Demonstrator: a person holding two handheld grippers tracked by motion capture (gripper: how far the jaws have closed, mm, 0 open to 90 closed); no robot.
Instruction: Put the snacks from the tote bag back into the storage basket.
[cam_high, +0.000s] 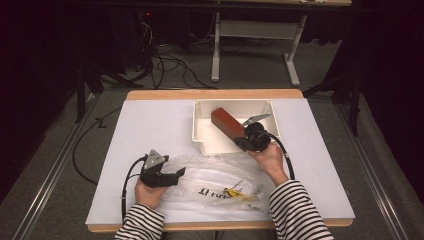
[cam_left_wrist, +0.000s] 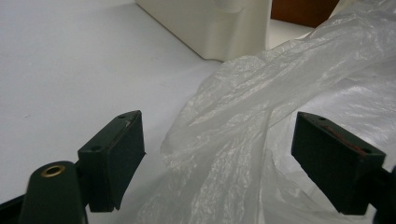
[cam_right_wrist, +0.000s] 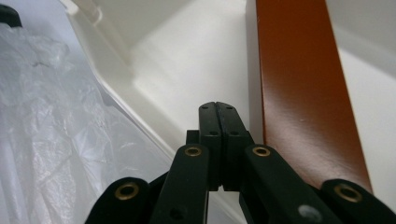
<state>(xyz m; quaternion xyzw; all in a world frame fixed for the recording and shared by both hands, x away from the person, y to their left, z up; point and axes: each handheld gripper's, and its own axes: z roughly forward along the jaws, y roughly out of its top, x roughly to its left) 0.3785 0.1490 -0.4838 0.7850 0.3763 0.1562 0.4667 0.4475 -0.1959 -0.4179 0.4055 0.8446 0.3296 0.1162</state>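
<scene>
A red-brown block (cam_high: 226, 122) (cam_right_wrist: 299, 84) lies tilted in a white tray (cam_high: 200, 125) at the table's back middle. My right gripper (cam_high: 241, 141) (cam_right_wrist: 218, 109) reaches over the tray's front edge beside the block, its jaws shut flat against each other with nothing between them. A crumpled clear plastic bag (cam_high: 215, 180) (cam_left_wrist: 243, 116) with printed lettering lies at the front of the table. At the bag's left end, my left gripper (cam_high: 177, 175) (cam_left_wrist: 217, 126) is open, and a fold of the bag lies between its jaws without being pressed.
A white mat (cam_high: 150, 130) covers the wooden table. The tray wall (cam_left_wrist: 219, 28) (cam_right_wrist: 116, 93) stands just beyond the bag (cam_right_wrist: 46, 116). Cables trail from both grippers toward the table's front edge. Behind the table stands a desk frame (cam_high: 216, 45) with floor cables.
</scene>
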